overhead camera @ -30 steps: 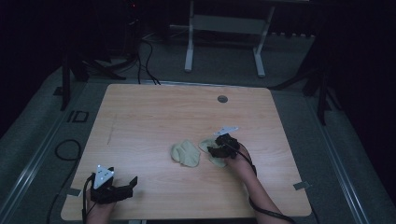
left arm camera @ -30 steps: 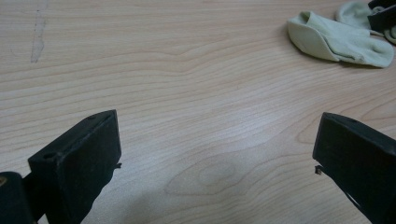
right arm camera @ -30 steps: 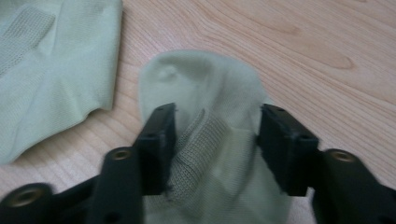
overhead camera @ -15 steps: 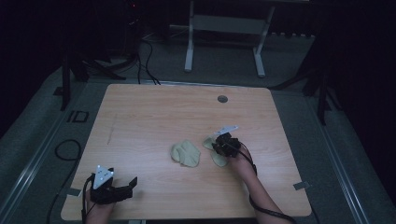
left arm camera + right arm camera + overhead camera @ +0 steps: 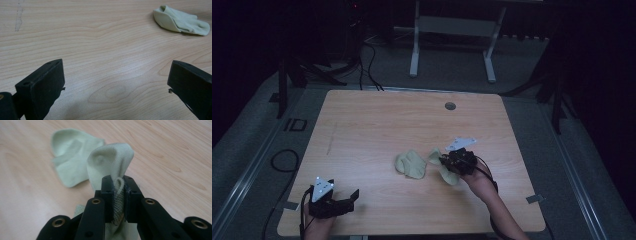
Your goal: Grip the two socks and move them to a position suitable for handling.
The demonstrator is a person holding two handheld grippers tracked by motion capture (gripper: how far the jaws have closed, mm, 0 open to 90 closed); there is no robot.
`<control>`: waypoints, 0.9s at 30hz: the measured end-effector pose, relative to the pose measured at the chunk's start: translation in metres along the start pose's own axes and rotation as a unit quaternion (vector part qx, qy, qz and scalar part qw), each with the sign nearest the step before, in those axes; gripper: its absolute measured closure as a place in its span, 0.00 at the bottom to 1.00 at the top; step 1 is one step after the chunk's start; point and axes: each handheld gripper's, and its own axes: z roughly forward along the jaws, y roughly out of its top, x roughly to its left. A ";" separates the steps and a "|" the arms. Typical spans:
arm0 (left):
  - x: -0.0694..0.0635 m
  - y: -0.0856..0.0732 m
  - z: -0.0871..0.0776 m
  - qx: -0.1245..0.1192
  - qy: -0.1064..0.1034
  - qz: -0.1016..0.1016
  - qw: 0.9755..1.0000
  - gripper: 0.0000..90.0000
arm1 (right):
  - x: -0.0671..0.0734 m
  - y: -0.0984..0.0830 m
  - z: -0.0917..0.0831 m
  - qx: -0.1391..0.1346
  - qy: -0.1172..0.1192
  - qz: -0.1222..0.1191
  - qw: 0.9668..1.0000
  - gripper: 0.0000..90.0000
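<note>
the wooden table [image 5: 377,125] is carrying everything here, its pale grain running under both grippers, with a small round dark spot [image 5: 450,106] sitting near its far edge, well beyond both sets of jaws.

the right gripper [image 5: 447,162] is sitting toward the right of the table's near half in the high view, a hand [image 5: 477,181] and forearm reaching to it from the bottom edge. its jaws have just been closing and are now standing narrow, pinching a fold of a pale green sock [image 5: 110,165] between the pads. in the right gripper view the knit fabric is showing squeezed in the slim gap between the two black jaws, and the rest of that sock is bulging up past the jaw tips, with more of it hanging down below them toward the table.

a second pale green sock [image 5: 71,155] is lying flat on the wood beyond the right jaws and off to their left in the right gripper view, apart from the pinched one. in the high view it [image 5: 411,164] is resting just beside the right gripper, on the side facing the left gripper.

the left gripper [image 5: 353,196] is sitting at the near left corner of the table, well apart from both socks. its jaws are standing wide, with bare wood between them and nothing touching the pads. in the left gripper view the flat sock [image 5: 180,21] is lying far ahead of the jaws, off toward the right-hand one.
</note>
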 end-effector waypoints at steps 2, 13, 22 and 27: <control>0.000 0.000 0.000 0.000 -0.002 -0.002 1.000 0.01 | 0.008 -0.002 -0.008 -0.003 0.003 -0.014 1.000 0.90; -0.004 0.002 0.002 -0.002 -0.011 0.009 1.000 0.01 | 0.054 -0.016 -0.037 -0.004 0.027 -0.059 0.998 0.90; -0.007 0.004 0.000 -0.010 -0.011 0.015 1.000 0.01 | 0.074 -0.046 -0.005 0.050 0.038 -0.065 0.996 0.89; -0.008 0.004 0.000 -0.011 -0.014 0.015 1.000 0.01 | 0.079 -0.056 0.008 0.062 0.047 -0.059 0.995 0.87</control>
